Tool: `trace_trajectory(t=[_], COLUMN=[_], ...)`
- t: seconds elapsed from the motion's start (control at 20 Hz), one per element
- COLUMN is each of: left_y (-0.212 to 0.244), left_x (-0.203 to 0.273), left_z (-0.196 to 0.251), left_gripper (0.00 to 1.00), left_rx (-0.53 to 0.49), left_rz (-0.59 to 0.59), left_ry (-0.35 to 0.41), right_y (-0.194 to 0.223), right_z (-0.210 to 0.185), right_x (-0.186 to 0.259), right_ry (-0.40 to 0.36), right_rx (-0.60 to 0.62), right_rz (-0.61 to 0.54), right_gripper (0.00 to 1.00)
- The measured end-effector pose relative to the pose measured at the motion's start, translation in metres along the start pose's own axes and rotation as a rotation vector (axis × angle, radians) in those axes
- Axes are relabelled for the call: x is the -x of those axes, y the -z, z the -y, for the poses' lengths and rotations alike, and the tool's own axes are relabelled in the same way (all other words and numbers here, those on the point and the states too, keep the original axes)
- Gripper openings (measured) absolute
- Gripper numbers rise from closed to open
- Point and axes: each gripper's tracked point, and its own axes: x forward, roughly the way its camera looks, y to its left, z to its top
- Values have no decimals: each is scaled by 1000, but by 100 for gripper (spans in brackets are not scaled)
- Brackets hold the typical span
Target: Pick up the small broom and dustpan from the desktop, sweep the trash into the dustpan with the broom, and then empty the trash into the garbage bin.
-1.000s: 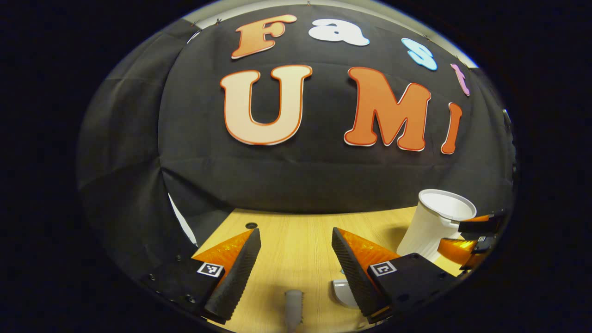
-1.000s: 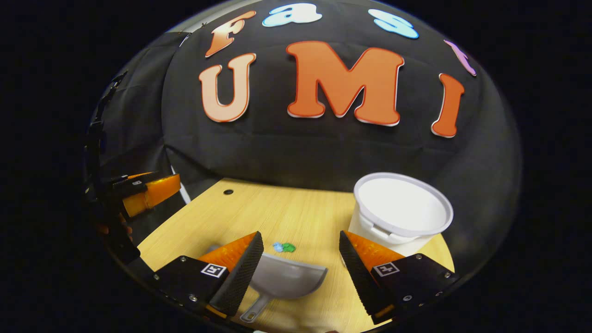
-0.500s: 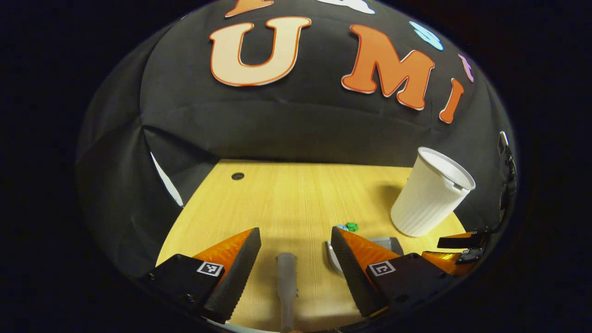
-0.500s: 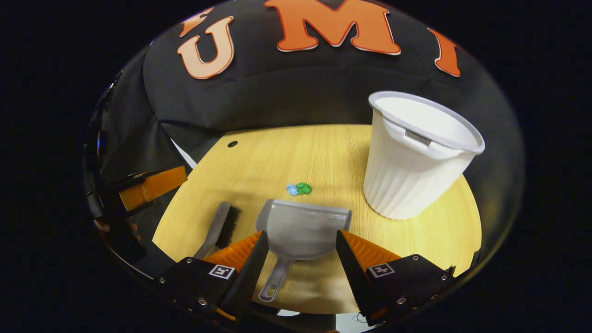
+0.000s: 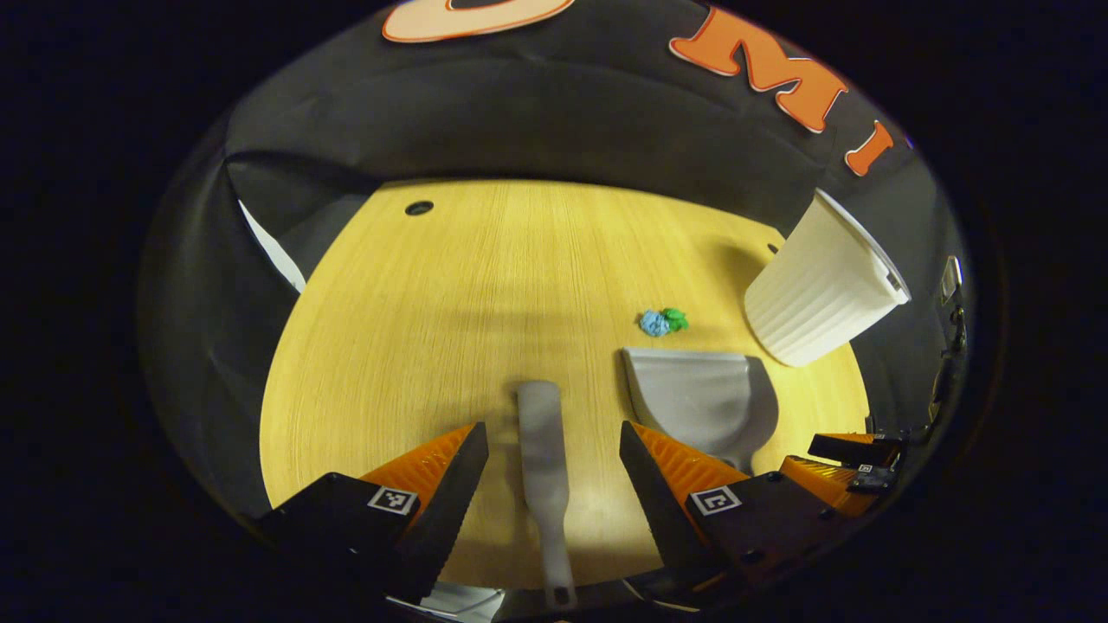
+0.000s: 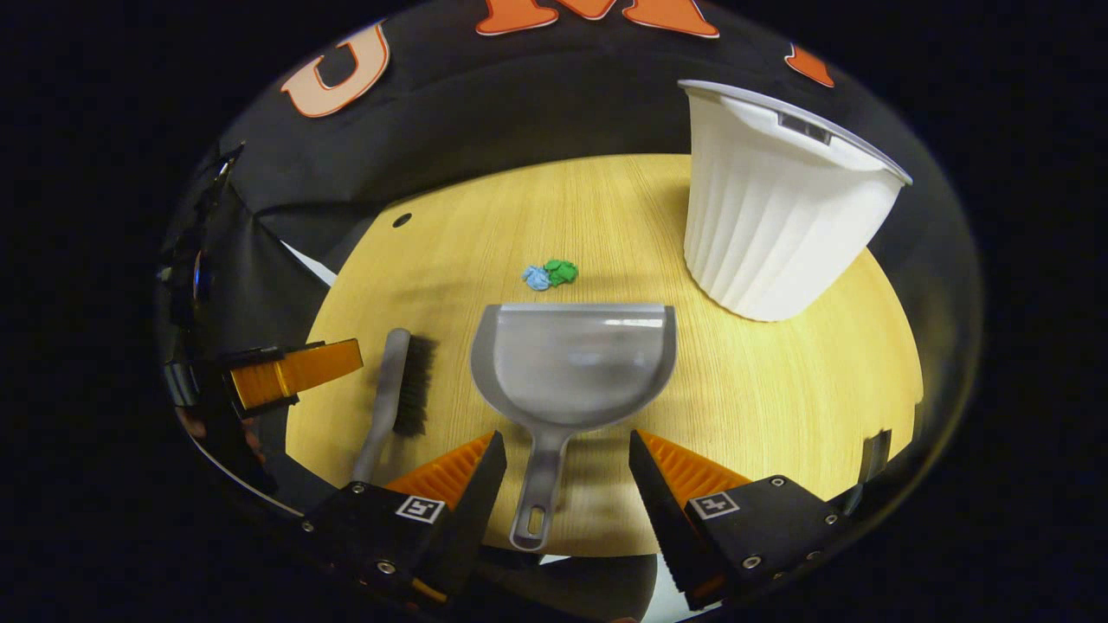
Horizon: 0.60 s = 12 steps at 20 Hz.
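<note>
Wooden desktop (image 5: 415, 329) lies bare left of broom (image 5: 544, 450) and dustpan (image 6: 571, 363); both tongs (image 5: 554, 484) (image 6: 561, 489) gape, released.

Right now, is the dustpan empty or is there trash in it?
Empty. The dustpan lies flat on the desk with a bare scoop; the blue and green trash sits just beyond its front edge.

Overhead light, table (image 6: 762, 407) evenly bright, booth wall dim. Soft shadow left of the garbage bin (image 5: 818, 294) and a small glare streak on the dustpan (image 6: 576, 355). Heavy fisheye bending at edges; focus sharp, no motion blur.
</note>
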Motion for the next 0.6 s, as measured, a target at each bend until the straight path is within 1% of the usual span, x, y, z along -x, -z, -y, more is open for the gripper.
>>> trace_trajectory(t=[0.1, 0.2, 0.35, 0.4, 0.5, 0.6], left_y=[18, 29, 44, 51, 61, 71], left_x=[-8, -14, -31, -36, -43, -46], left_z=[-4, -4, -2, -1, 1, 0], left_gripper=[99, 98, 99, 94, 94, 94], left_rx=[-21, -21, 20, 30, 34, 45], left_rz=[-86, -163, -255, -282, -330, -377], left_ry=[21, 51, 70, 78, 97, 100], right_y=[4, 11, 21, 23, 23, 23], right_z=[3, 7, 2, 3, 3, 2], right_x=[1, -1, -1, -4, -6, -11], right_ry=[37, 69, 70, 75, 86, 98], right_rx=[-18, -44, -53, -49, -40, -34], right_rz=[-34, -68, -119, -128, -146, -167], right_gripper=[87, 87, 86, 84, 83, 83])
